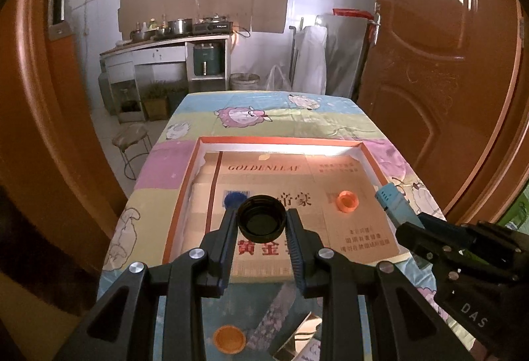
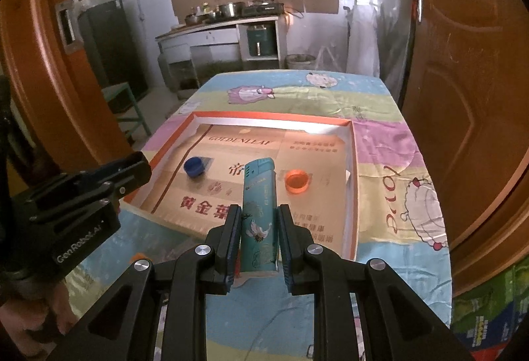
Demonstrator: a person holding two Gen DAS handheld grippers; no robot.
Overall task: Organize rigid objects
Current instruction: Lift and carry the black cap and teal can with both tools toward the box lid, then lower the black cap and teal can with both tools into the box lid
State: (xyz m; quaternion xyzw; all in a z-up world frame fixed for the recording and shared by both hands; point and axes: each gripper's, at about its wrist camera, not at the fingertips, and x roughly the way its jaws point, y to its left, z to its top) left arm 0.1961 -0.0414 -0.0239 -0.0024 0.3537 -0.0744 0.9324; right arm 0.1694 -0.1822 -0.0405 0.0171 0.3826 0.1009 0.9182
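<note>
My left gripper is shut on a black bottle cap, held above the near part of a shallow orange-rimmed box tray. A blue cap and an orange cap lie inside the tray. My right gripper is shut on a teal lighter, held over the tray's near edge. The blue cap and orange cap show in the right wrist view too. The lighter's tip shows at the right in the left wrist view.
The tray sits on a table with a pastel cartoon-sheep cloth. Another orange cap and a few flat items lie on the cloth near me. Brown doors flank the table. A stool stands left; kitchen counter behind.
</note>
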